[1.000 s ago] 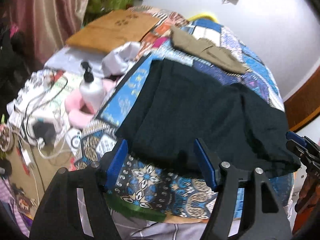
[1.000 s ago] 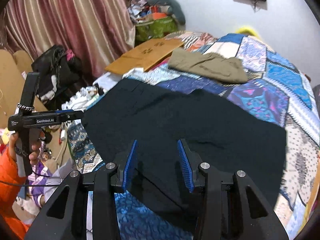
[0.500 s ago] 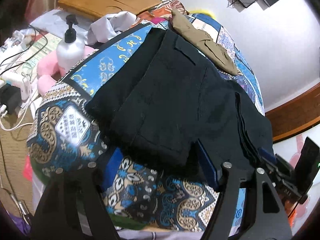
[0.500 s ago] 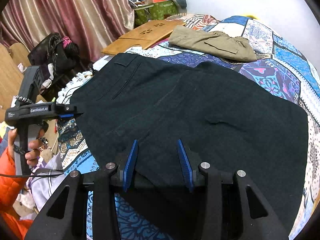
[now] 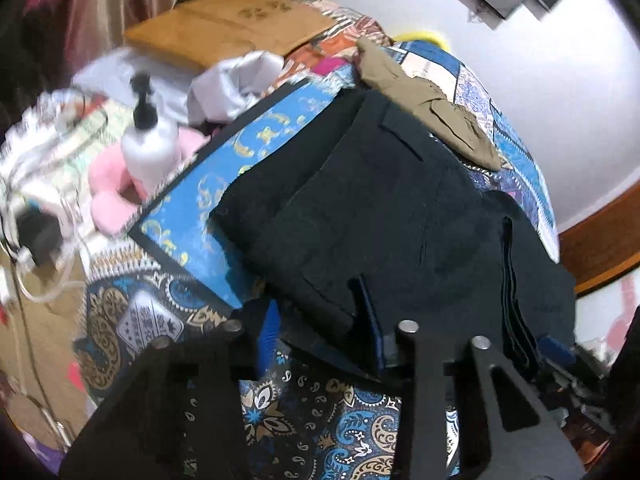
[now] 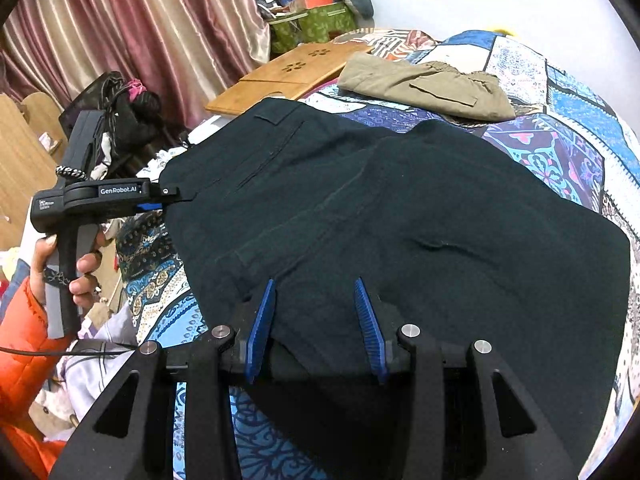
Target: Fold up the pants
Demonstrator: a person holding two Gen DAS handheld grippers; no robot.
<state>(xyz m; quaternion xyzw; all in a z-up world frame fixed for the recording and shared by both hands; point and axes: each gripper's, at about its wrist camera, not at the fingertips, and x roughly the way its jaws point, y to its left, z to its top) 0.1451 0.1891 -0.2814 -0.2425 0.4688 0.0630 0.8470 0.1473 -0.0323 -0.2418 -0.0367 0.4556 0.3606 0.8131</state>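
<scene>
The black pants [image 6: 400, 216] lie spread on the patterned bedspread [image 6: 560, 152]. Their near edge sits between the closing jaws of the left gripper [image 5: 320, 320]. The right gripper [image 6: 316, 320], part open, straddles the near hem; whether it grips is unclear.

Black pants [image 6: 400, 220] lie over a bedspread [image 6: 568, 120] of blue, white and purple patchwork with paisley motifs. Khaki trousers [image 6: 428, 88] sit toward its far edge. The gripper pads [image 6: 262, 320] are bright blue.
</scene>
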